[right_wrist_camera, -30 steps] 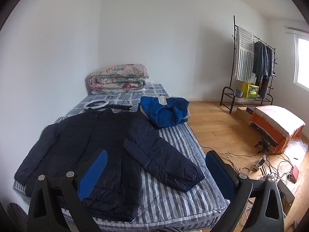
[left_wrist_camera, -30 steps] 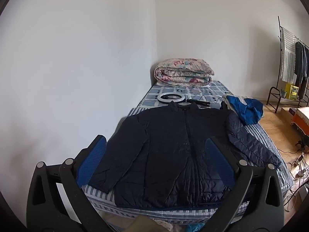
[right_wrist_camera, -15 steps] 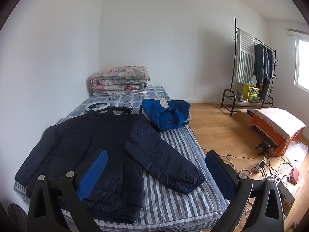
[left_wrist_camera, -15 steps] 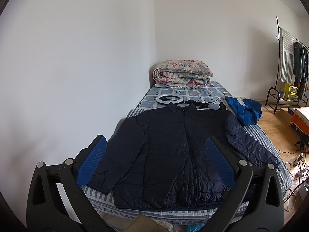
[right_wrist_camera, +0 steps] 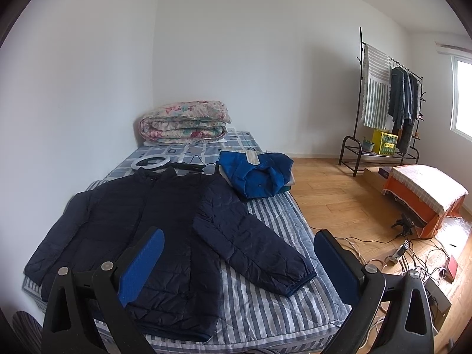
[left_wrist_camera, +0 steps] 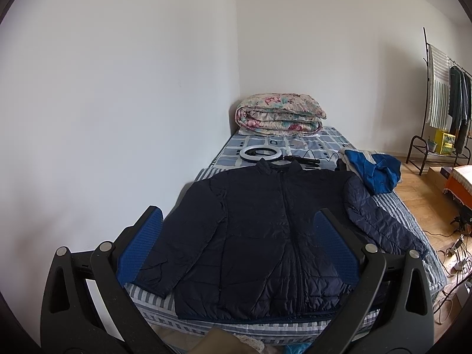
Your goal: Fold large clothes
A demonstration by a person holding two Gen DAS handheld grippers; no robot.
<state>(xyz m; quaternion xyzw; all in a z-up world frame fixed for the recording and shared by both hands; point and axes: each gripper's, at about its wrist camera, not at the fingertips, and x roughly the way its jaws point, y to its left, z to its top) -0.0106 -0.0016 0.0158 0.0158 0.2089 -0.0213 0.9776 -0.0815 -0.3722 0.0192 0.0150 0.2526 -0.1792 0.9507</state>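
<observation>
both grippers, left gripper (left_wrist_camera: pixel 236 253) and right gripper (right_wrist_camera: pixel 239 261), gaping, empty, off the navy puffer jacket (left_wrist_camera: pixel 265 236). risk: slick quilted sleeve (right_wrist_camera: pixel 250 242) slipping a shallow pinch, or snagging striped sheet (right_wrist_camera: pixel 265 303).

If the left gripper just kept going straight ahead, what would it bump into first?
Probably the navy jacket spread flat on the bed: the open left gripper points at its front, though depth is hard to judge.
</observation>
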